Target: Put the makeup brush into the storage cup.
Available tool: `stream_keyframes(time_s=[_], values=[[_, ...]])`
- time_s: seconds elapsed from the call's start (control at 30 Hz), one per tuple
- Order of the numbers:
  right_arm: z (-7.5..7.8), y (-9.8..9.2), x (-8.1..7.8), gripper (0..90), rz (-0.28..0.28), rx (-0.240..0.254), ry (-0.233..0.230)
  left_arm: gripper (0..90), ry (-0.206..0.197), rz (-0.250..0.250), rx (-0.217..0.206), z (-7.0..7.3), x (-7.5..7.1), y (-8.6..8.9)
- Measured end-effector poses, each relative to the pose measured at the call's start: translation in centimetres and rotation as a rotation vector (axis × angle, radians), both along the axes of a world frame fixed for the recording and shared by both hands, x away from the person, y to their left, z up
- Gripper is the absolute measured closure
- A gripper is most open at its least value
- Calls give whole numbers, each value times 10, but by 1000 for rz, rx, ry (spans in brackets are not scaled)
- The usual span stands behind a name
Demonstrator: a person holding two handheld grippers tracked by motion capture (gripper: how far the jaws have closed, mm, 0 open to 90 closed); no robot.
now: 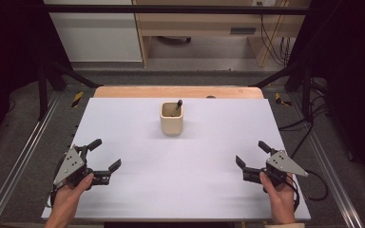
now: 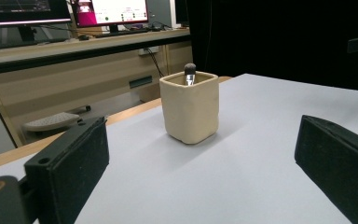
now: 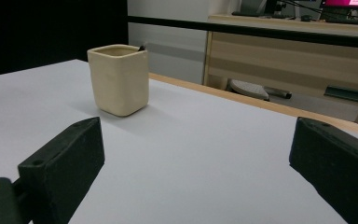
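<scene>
Between your left gripper and your right gripper the white table lies bare, so either can sweep inward or forward freely. The one obstacle is the cream cup, upright toward the far middle, well apart from both. A dark-tipped tool pokes above its rim, so an approach from above meets that first.

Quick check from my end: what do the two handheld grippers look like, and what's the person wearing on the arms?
Both the left gripper and the right gripper are black, each with two blocky flat-faced jaws and a grey three-cornered plate on top dotted with small holes. A black cable trails from each. A light cuff edge shows at the right wrist; the left forearm shows no sleeve.
</scene>
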State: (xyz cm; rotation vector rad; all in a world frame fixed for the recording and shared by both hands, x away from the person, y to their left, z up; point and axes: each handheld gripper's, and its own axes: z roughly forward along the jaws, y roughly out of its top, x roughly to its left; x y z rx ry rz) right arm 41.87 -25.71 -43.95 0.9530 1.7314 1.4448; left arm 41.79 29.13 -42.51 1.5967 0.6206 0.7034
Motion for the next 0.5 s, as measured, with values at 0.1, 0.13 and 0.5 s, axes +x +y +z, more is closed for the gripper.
stream_keyframes(time_s=[0.1, 0.13, 0.5], values=[[0, -1, 0, 35, 3, -2, -5, 24, -10, -5, -6, 0, -2, 1], [0, -1, 0, 35, 4, -3, -5, 24, -12, -7, -6, 0, -3, 2], [4, -2, -3, 41, 28, 3, 9, 30, -16, -10, -23, 5, -15, 6]])
